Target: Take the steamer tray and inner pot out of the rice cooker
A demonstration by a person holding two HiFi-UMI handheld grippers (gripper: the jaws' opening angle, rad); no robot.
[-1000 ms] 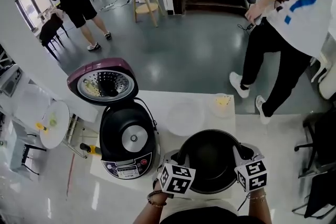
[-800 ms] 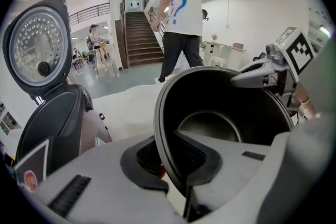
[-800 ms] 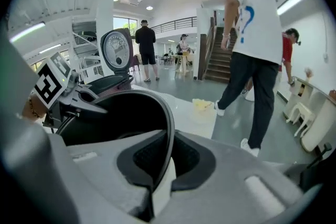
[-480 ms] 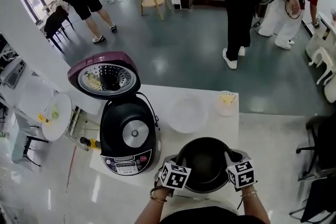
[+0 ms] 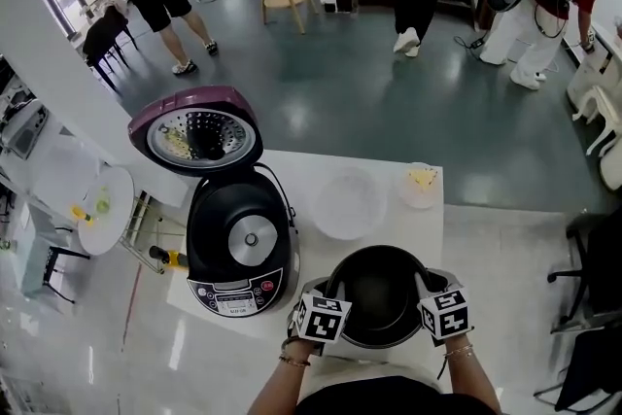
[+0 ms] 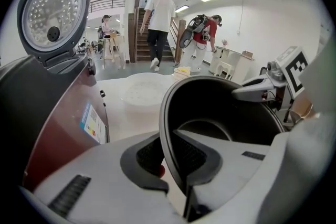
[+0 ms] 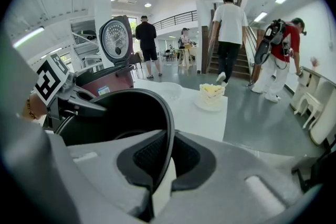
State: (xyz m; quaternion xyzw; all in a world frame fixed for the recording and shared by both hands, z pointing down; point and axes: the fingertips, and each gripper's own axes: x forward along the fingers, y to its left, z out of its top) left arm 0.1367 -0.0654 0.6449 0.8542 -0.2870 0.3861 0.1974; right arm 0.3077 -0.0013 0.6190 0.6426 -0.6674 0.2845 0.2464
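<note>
White tabletop (image 5: 292, 178) over a glossy grey-green floor carries everything. At its near edge, right of centre, is the black inner pot (image 5: 379, 306), out of the rice cooker and upright with its mouth open to the ceiling; whether its base touches the table cannot be told.

The left gripper (image 5: 333, 293) pinches the pot's left rim, one pad inside the wall and one outside. The right gripper (image 5: 426, 291) pinches the opposite rim in the same way. Each gripper view shows the thin black rim squeezed between its dark ribbed pads.

Just beyond the pot, toward the far edge, lies the translucent white steamer tray (image 5: 347, 202), apart from it. A small dish of yellow-and-white food (image 5: 421, 185) sits at the far right corner.

Left of the pot, just beside it, stands the black rice cooker (image 5: 228, 292), with its control panel toward the near edge. Its well holds only the round silver heating plate (image 5: 246, 241), and its maroon lid (image 5: 194, 136) is tipped up past the far left corner.

Three people stand or walk on the floor beyond.
</note>
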